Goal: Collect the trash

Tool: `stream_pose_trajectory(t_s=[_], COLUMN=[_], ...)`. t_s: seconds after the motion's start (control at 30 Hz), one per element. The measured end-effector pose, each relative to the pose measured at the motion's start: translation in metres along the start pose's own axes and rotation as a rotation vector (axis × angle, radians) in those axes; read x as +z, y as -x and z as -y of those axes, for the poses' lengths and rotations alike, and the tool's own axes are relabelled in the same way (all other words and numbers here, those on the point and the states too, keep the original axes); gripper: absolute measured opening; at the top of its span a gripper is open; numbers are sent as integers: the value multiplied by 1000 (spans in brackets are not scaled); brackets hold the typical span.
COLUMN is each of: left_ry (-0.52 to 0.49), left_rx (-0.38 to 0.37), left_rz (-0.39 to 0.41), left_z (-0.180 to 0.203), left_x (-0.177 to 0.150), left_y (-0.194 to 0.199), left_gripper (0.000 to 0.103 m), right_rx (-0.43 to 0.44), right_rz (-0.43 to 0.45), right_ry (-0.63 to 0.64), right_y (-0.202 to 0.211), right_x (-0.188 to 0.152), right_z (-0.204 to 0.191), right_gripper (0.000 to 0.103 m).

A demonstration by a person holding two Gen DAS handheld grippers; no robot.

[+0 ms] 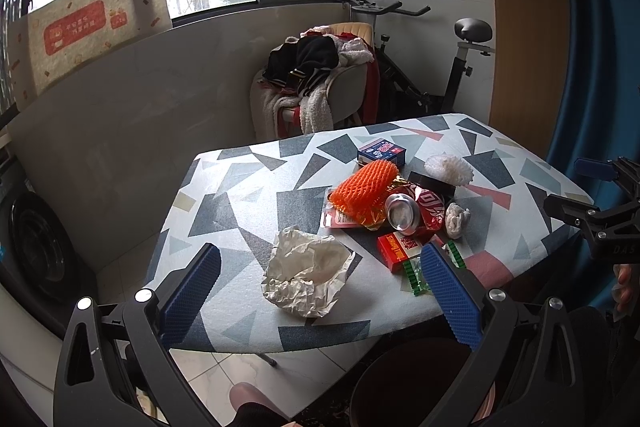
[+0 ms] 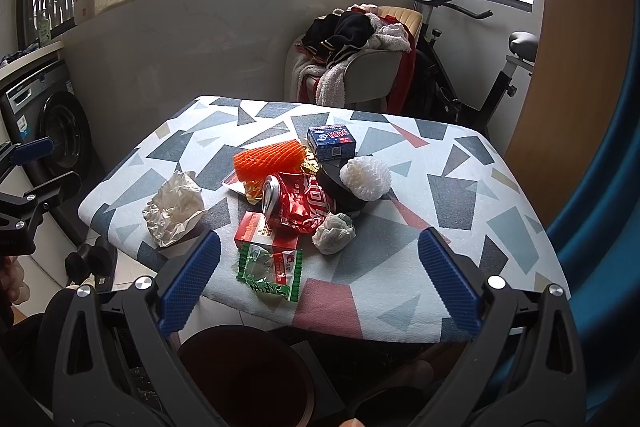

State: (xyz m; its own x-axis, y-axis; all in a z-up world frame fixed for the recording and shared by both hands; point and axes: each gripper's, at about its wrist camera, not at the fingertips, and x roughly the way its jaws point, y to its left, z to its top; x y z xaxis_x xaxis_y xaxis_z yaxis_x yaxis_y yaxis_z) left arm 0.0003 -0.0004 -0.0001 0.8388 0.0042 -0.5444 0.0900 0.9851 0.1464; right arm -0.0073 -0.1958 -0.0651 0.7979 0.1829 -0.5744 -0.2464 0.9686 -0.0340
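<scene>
Right wrist view takes in the whole job: a table (image 2: 460, 195) under a cloth of grey, white and pink shards, with a dark round bin (image 2: 244, 375) on the floor just below its near edge, likely set there so each piece has only a short drop. The trash lies heaped around the table's middle and toward that near edge. Largest is the crumpled paper ball (image 2: 174, 209) near the left edge, apart from the pile; then an orange foam fruit net (image 2: 270, 157), a crushed red soda can (image 2: 298, 205) lying on its side with its silver end facing left, a white foam net (image 2: 366, 178) resting on a black lid-like disc, and a blue carton (image 2: 331, 143) at the far side of the heap. Nearer lie a red cigarette box (image 2: 260, 233), a wadded tissue (image 2: 334, 231), and a green and red snack wrapper (image 2: 272, 271) close to the near edge. The right gripper (image 2: 320, 267) hangs over the near edge with its blue pads spread wide and nothing between them, roughly facing the wrapper. The left gripper (image 1: 320, 279) is equally wide and empty, the paper ball (image 1: 306, 275) sitting between its fingers, probably lined up as its first pick.
</scene>
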Motion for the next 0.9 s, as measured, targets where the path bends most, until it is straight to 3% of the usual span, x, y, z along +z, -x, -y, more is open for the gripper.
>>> stream_pose_trajectory(t_s=[0.27, 0.4, 0.5, 0.6, 0.77, 0.9], left_ry=[2, 28, 42, 49, 99, 120], left_rx=[3, -78, -93, -81, -33, -27], left_rz=[-2, 2, -4, -15, 86, 19], left_z=[-6, -7, -12, -18, -41, -60], left_x=[-2, -8, -19, -20, -30, -38], left_y=[4, -5, -12, -16, -11, -25], left_gripper=[98, 98, 98, 98, 98, 98], right_rx=[1, -3, -5, 12, 62, 76], right_rz=[-1, 0, 1, -4, -22, -85], right_ry=[0, 11, 11, -9, -77, -115], right_y=[2, -2, -3, -10, -20, -41], right_x=[7, -3, -9, -9, -20, -30], right_z=[-2, -1, -2, -2, 2, 2], right_gripper=[97, 97, 97, 97, 97, 97])
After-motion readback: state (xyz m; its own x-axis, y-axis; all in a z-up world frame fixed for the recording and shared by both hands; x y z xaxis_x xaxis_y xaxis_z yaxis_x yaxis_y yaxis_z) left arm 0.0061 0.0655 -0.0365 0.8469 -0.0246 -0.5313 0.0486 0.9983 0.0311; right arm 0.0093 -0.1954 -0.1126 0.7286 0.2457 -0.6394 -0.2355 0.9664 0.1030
